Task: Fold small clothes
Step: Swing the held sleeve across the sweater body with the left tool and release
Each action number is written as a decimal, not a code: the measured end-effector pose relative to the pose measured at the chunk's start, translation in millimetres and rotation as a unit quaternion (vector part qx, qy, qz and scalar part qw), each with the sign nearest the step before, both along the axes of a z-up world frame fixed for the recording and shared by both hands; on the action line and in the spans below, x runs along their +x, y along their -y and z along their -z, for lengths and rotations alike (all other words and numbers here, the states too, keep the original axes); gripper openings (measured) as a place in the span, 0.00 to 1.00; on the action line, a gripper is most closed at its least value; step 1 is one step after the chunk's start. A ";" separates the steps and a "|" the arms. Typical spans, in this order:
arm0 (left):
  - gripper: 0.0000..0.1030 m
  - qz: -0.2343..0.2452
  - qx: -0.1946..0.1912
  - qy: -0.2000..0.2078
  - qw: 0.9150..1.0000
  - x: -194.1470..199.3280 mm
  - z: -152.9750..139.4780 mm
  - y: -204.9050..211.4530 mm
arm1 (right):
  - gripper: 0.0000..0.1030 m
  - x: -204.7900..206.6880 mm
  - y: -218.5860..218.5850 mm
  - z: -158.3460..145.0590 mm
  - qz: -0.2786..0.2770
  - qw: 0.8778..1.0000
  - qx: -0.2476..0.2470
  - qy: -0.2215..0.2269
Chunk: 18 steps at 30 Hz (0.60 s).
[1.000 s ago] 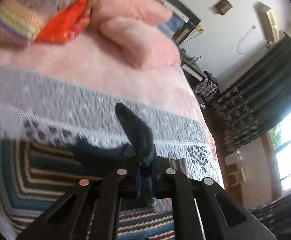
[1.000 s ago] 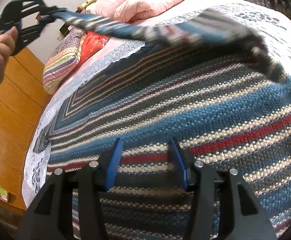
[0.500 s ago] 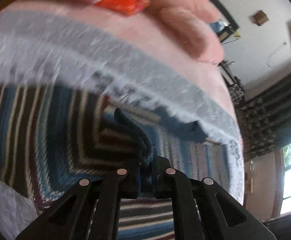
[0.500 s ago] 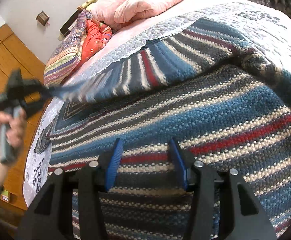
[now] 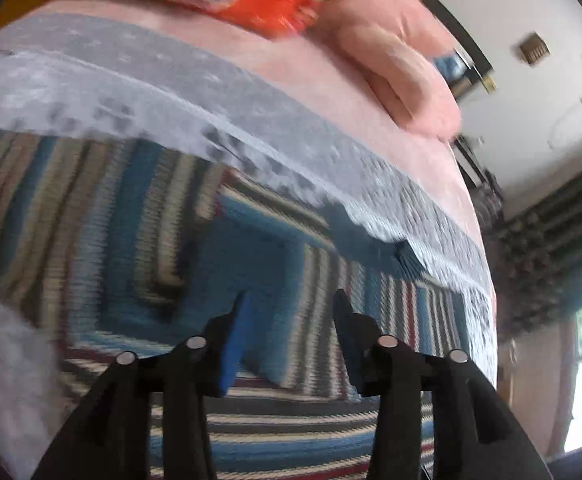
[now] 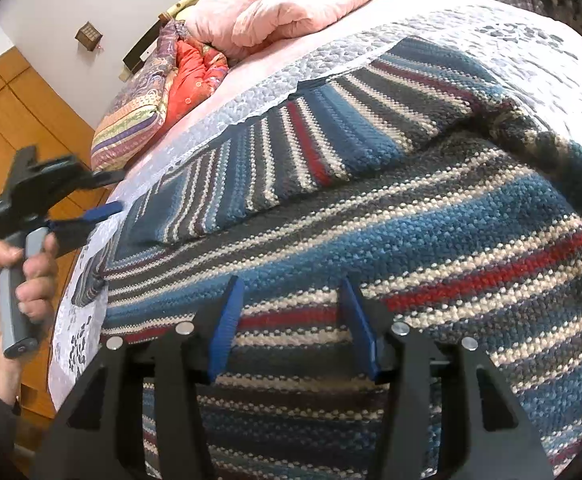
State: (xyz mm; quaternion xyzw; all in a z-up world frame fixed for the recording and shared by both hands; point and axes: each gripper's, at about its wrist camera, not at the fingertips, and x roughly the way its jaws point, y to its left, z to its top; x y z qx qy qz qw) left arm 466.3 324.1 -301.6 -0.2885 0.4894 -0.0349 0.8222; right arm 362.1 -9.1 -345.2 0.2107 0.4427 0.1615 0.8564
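A striped knitted sweater (image 6: 431, 240) in blue, grey, cream and red lies spread on the bed. Its sleeve (image 6: 299, 152) is folded across the body and lies flat. In the left wrist view the same sweater (image 5: 283, 264) fills the lower half, blurred by motion. My left gripper (image 5: 291, 300) hangs open just above the knit, nothing between its fingers. From the right wrist view the left gripper (image 6: 99, 216) shows at the bed's left edge, held by a hand (image 6: 7, 276). My right gripper (image 6: 291, 284) hovers open low over the sweater's hem.
A white quilted bedspread (image 6: 531, 40) covers the bed under the sweater. Pink duvet (image 6: 291, 8), an orange cushion (image 6: 195, 76) and a patterned pillow (image 6: 131, 120) lie at the head. Wooden wardrobe doors (image 6: 23, 108) stand left of the bed. Dark curtains (image 5: 559, 240) hang beside a window.
My left gripper carried the sleeve down across the sweater's body, opened and let it go. The sleeve now lies flat. My right gripper has stayed where it was.
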 end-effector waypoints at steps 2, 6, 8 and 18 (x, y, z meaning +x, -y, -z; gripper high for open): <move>0.42 0.009 0.004 -0.036 0.999 10.0 24.0 6.2 | 0.50 -0.9 -0.8 -0.7 -0.002 1.000 -0.002 0.002; 0.28 -0.005 0.016 -0.069 0.997 11.4 48.7 -11.7 | 0.50 -1.1 -0.2 -0.9 -0.006 1.000 -0.002 0.003; 0.35 -0.025 0.005 -0.059 0.998 0.1 39.0 -31.7 | 0.50 -2.2 -0.6 -0.5 -0.007 1.000 -0.005 0.005; 0.82 -0.189 -0.024 0.005 0.982 -106.1 -14.8 -236.3 | 0.54 -11.2 -24.4 -10.2 -0.042 0.998 -0.024 0.027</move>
